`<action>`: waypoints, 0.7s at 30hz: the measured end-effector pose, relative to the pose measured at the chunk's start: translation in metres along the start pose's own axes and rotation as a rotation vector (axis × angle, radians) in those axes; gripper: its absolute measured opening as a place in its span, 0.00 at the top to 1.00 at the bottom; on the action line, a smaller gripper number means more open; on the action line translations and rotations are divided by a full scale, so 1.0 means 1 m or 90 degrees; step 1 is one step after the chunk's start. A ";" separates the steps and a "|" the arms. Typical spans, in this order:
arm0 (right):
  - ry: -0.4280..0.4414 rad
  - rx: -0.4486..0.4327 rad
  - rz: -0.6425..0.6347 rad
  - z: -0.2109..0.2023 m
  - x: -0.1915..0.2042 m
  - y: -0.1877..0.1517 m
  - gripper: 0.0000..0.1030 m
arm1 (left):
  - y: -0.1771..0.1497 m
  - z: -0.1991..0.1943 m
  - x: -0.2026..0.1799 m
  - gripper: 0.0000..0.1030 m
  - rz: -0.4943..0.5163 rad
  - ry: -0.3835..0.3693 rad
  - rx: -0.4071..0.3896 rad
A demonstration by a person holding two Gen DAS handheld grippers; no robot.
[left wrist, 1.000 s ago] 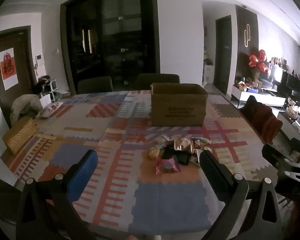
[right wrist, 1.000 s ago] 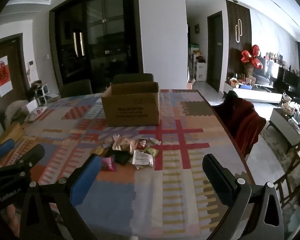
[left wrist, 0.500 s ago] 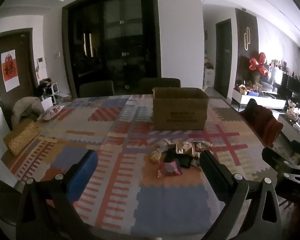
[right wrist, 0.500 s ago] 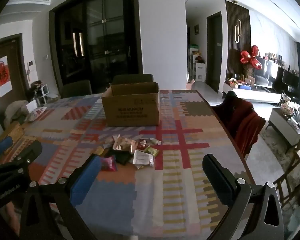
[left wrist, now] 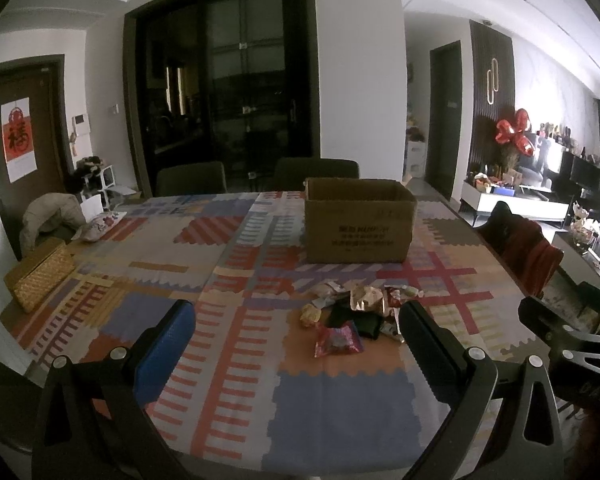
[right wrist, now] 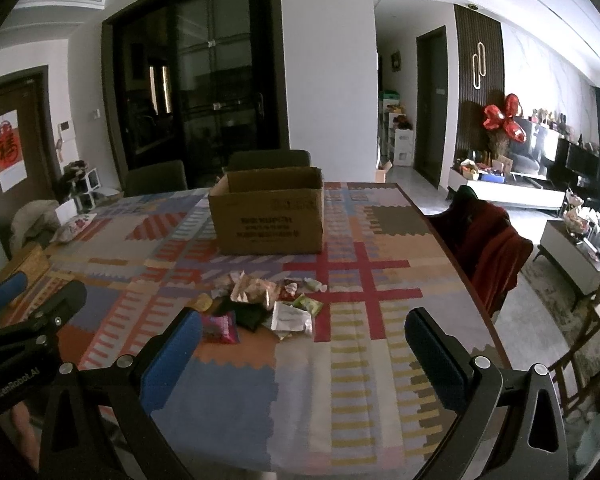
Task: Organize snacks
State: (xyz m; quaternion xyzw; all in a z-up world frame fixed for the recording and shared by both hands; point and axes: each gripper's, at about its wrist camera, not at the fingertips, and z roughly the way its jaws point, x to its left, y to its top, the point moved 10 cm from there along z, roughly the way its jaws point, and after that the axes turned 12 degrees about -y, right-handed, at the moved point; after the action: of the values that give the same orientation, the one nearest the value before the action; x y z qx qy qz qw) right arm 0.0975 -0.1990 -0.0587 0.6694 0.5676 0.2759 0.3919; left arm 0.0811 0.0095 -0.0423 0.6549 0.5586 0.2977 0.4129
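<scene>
Left wrist view: the left tongs (left wrist: pixel 296 344) hang wide open and empty above the near tabletop (left wrist: pixel 100 240). Between their tips, toward the right one, lies the snack pile (left wrist: pixel 352 312), with a pink packet (left wrist: pixel 339 341) nearest. Behind the pile stands an open-topped box (left wrist: pixel 358 222). Right wrist view: the right tongs (right wrist: pixel 304 350) gape, empty, short of the same pile.

Table (left wrist: pixel 324 412): patchwork-patterned cloth.
Frame centre: snack packets (left wrist: pixel 356 312), loose pile.
Above them: open cardboard box (left wrist: pixel 358 222).
Left edge: woven box (left wrist: pixel 40 274).
</scene>
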 end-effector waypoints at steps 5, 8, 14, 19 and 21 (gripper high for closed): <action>0.000 -0.003 -0.001 -0.007 0.003 0.005 0.00 | 0.001 0.000 -0.001 0.00 0.000 -0.003 -0.001; 0.000 -0.004 -0.001 -0.008 0.003 0.005 0.00 | 0.002 0.000 -0.001 0.00 0.000 -0.004 -0.003; -0.001 -0.004 0.000 -0.008 0.004 0.007 0.00 | 0.003 0.003 -0.006 0.00 0.002 -0.009 -0.001; -0.001 -0.004 0.001 -0.009 0.003 0.007 0.00 | 0.003 0.003 -0.006 0.00 0.002 -0.009 -0.001; 0.000 -0.003 0.000 -0.009 0.003 0.007 0.00 | 0.003 0.003 -0.006 0.00 0.002 -0.009 -0.001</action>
State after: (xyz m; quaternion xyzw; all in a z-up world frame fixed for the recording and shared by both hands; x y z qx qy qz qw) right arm 0.0948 -0.1941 -0.0482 0.6684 0.5669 0.2776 0.3935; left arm 0.0839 0.0025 -0.0408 0.6575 0.5542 0.2941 0.4172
